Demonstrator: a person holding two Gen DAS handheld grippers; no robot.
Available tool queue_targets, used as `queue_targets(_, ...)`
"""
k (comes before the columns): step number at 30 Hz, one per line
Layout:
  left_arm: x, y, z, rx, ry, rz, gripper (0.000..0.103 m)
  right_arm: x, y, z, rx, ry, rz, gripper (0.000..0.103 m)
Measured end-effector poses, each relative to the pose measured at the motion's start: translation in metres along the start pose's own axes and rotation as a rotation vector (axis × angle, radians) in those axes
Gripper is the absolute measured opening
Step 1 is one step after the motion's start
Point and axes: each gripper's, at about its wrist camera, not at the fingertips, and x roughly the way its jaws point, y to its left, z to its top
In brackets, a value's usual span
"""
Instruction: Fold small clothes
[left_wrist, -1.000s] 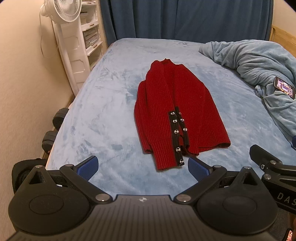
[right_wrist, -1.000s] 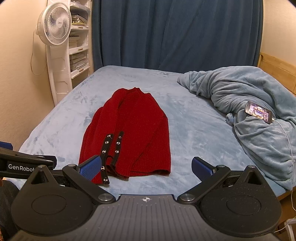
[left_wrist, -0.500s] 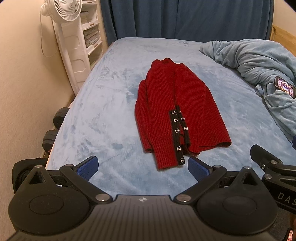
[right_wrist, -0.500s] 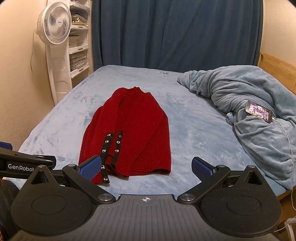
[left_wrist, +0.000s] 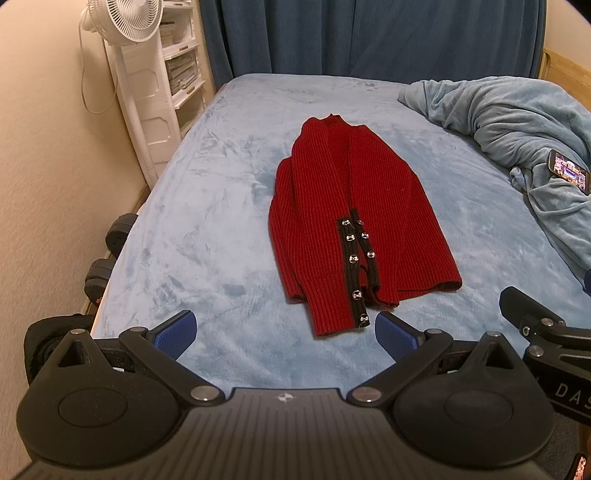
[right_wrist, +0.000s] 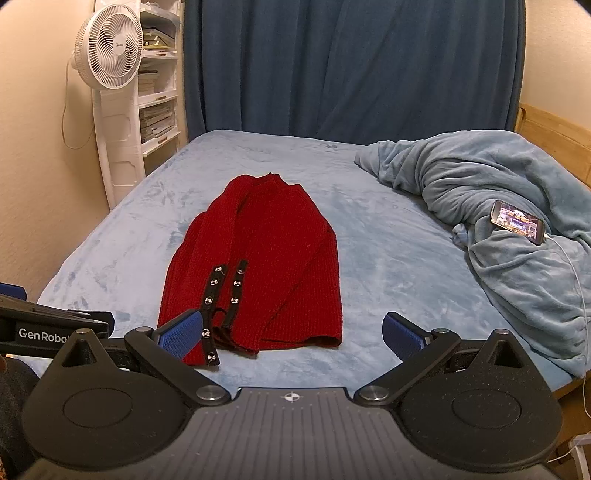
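1. Left gripper (left_wrist: 284, 328) hangs at 6 o'clock in its own view, fingers (left_wrist: 175, 329) spread wide w/ nothing between them; it sits over the near edge of the bed (left_wrist: 207, 236), not touching cloth.
2. Right gripper (right_wrist: 291, 332) is likewise at 6 o'clock, fingers (right_wrist: 402, 334) wide apart and empty. Its left blue pad overlaps the sweater's hem in the picture, but whether it touches I can't tell. Both held low and level, prob. so the cameras frame the whole garment before a grab.
3. Red knit sweater (left_wrist: 354, 221) lies flat, mid-bed, at 12 to 1 o'clock of the left gripper, hem toward the grippers, collar away. Sleeves look already folded in over the body, so the piece is narrow; I'd judge the side folds done and the hem-to-collar fold left.
4. Black button strips (left_wrist: 356, 266) lie on top near the hem, at 12 o'clock, just beyond the left gripper's right finger: likely the first grab zone, and studs could snag.
5. Crumpled blue blanket (right_wrist: 498, 229) sits at 2 o'clock, well apart, w/ a lit phone (right_wrist: 517, 221) resting on it.
6. White fan (right_wrist: 107, 51) and shelf (right_wrist: 157, 92) stand at 10 o'clock, beside the bed; dark curtain (right_wrist: 351, 66) at 12, farthest.
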Motion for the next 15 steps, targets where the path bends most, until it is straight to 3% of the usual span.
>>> queue_targets(15, -0.0002, -0.0005, 0.0005, 0.001, 0.001, 0.000, 0.103, 0.0008, -0.0001, -0.0006, 0.001, 0.001, 0.003, 0.102)
